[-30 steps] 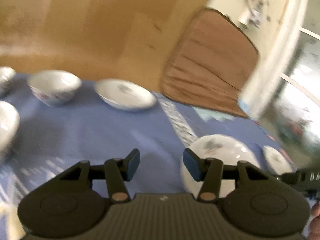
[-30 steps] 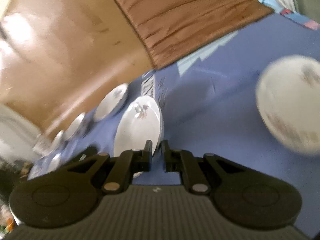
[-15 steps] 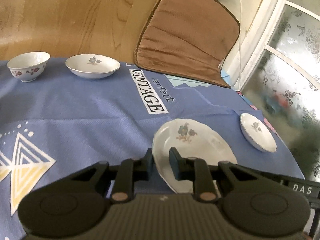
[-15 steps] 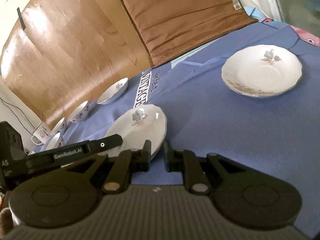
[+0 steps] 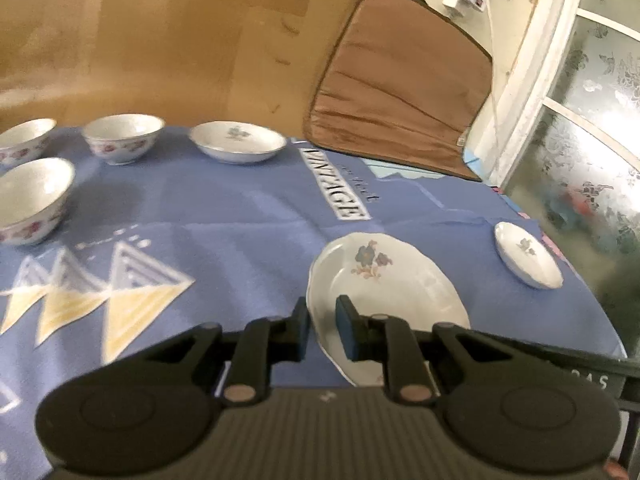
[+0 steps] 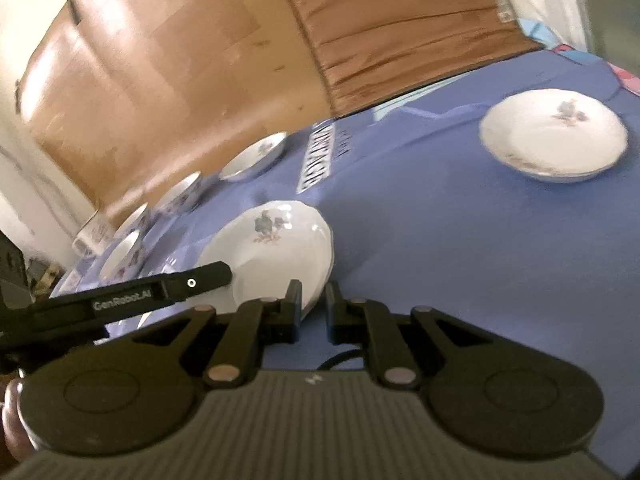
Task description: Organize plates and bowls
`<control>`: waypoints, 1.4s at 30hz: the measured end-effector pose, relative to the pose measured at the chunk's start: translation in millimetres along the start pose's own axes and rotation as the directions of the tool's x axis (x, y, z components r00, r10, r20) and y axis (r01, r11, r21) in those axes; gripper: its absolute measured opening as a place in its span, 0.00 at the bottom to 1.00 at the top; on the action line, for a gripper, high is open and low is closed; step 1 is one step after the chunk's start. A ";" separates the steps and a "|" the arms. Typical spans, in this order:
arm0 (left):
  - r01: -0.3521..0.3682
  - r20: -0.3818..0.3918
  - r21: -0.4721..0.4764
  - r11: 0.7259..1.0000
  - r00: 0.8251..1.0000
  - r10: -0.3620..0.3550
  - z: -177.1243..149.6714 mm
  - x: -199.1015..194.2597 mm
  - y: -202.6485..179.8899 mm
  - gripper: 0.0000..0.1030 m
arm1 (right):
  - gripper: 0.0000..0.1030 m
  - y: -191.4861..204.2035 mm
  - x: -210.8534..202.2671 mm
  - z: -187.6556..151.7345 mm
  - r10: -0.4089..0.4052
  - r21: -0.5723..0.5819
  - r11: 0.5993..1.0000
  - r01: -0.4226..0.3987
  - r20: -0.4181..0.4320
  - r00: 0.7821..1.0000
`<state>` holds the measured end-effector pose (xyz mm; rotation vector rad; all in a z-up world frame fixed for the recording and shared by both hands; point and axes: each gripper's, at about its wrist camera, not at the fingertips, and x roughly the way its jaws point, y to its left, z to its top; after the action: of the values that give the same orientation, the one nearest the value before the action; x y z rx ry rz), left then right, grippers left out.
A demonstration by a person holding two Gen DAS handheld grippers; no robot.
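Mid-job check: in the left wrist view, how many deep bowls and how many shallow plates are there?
Deep bowls: 3
Shallow plates: 3, namely large plate, far plate, small plate
Total: 6

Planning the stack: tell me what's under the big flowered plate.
Only the blue tablecloth shows all around the big flowered plate. The plate itself covers the patch beneath it, so anything lying flat under its middle cannot be seen.

on the cloth point(image 5: 224, 208), three bowls point(image 5: 124, 138) lie far left, a large plate point(image 5: 384, 280) nearest, a small dish point(image 5: 528, 258) right
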<state>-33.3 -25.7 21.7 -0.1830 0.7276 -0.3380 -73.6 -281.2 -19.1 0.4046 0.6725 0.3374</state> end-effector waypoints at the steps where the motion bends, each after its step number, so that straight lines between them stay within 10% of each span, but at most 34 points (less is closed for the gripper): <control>1: -0.004 -0.005 -0.013 1.000 1.000 0.004 -1.2 -1.2 2.5 0.15 | 0.14 3.2 1.4 -1.7 0.005 -0.015 1.000 -0.005 -0.005 1.000; 10: 0.047 0.047 0.071 0.996 0.998 -0.051 25.1 -1.8 -39.7 0.14 | 0.14 -1.4 -19.6 2.8 -0.041 -0.040 0.998 0.046 0.122 0.992; 26: 0.192 -0.079 0.184 0.964 0.980 -0.181 54.8 107.6 -163.7 0.15 | 0.14 -101.1 -61.1 31.3 -0.338 0.139 0.941 0.309 0.294 0.894; 36: 0.160 -0.023 0.244 0.957 0.987 -0.159 57.5 100.0 -169.8 0.26 | 0.28 -92.6 -61.8 31.9 -0.422 0.108 0.904 0.414 0.389 0.819; 42: 0.123 0.026 0.189 0.974 0.991 -0.130 62.0 81.5 -129.3 0.26 | 0.28 -84.4 -68.2 31.7 -0.402 0.112 0.913 0.393 0.416 0.816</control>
<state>34.7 -172.8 52.9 -0.0576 0.6434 -0.5207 -88.5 -391.5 0.3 0.3323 0.3083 -0.1629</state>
